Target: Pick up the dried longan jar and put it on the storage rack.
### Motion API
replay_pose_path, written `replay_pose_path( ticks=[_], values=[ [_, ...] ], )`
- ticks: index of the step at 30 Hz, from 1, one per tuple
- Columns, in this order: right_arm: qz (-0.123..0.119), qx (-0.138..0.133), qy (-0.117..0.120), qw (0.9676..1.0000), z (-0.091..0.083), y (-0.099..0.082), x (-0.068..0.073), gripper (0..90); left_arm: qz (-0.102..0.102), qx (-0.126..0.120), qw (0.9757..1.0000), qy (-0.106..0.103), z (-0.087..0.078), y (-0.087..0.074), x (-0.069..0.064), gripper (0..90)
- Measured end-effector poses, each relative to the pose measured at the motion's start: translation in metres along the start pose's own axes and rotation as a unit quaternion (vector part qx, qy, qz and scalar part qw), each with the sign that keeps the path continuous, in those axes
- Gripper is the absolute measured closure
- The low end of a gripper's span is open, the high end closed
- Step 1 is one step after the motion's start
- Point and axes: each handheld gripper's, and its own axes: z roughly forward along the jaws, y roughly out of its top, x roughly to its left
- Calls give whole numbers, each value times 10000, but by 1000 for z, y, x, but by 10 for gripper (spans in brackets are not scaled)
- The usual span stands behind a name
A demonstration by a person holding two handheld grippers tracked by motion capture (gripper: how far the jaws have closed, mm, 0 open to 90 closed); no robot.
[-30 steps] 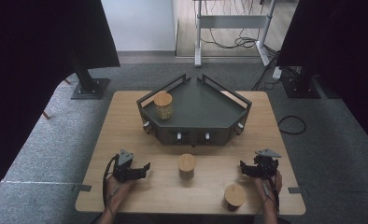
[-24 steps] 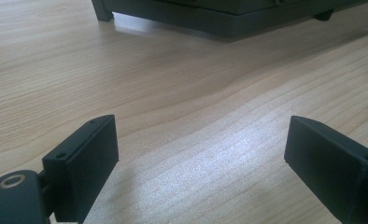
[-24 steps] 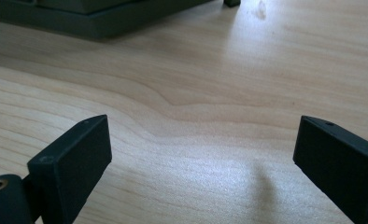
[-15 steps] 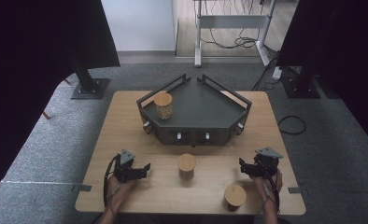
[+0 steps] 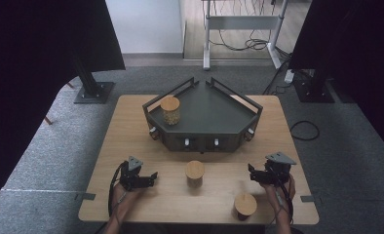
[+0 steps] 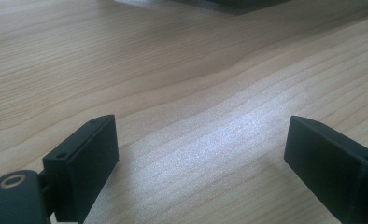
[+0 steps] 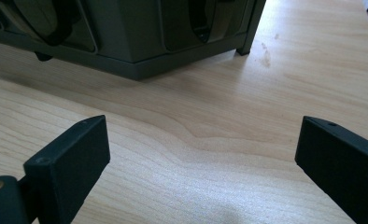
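left gripper (image 5: 153, 177): black two-jaw claw, jaws apart, nothing between them
middle jar (image 5: 195, 174): round glass jar with flat wooden lid, on the pale wood-grain table (image 5: 131, 126); smooth, could tip if clipped
right gripper (image 5: 251, 173): jaws just opening, empty; may knock the near lidded jar (image 5: 245, 206)

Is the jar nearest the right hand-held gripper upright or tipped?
Upright: the jar stands on its base on the table, wooden lid facing up.
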Motion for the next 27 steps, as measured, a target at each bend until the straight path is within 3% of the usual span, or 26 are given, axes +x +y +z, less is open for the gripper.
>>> replay_pose_path(
  ticks=[4,14,27],
  values=[
    [-24,-31,-2,10000,-6,4,1,18,38,121,9999,30,2,4,-2,96],
    [59,-191,127,9997,-20,9,0,7,20,146,9999,10,1,4,-2,89],
    [-105,-372,259,9989,-43,21,6,0,-36,206,9998,67,3,6,-3,46]
  ],
)
